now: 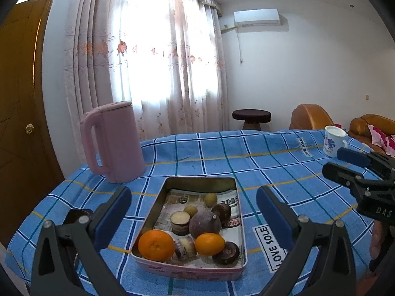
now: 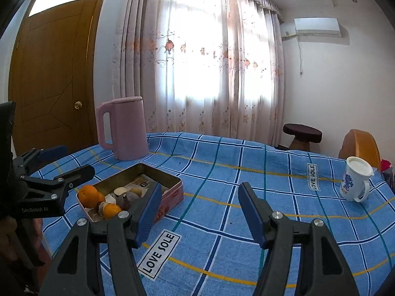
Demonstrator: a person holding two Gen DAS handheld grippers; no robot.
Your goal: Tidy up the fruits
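A pink metal tin [image 1: 237,222] [image 2: 172,192] lined with printed paper sits on the blue checked tablecloth. In it lie two oranges [image 1: 156,244] [image 1: 209,243], a purple passion fruit [image 1: 205,223], dark mangosteens [image 1: 226,252], cut purple pieces [image 1: 179,222] and small tan fruits [image 1: 211,199]. My left gripper [image 1: 193,207] is open and empty, hovering over the tin. My right gripper [image 2: 198,202] is open and empty, above bare cloth to the right of the tin. It also shows in the left wrist view [image 1: 345,162], and the left gripper shows in the right wrist view [image 2: 66,160].
A pink kettle [image 1: 113,143] [image 2: 123,128] stands behind the tin at the far left. A white mug with a blue print [image 1: 333,141] [image 2: 355,181] stands at the far right. The cloth carries "LOVE SOLE" labels [image 2: 159,252]. A stool and orange sofa are beyond the table.
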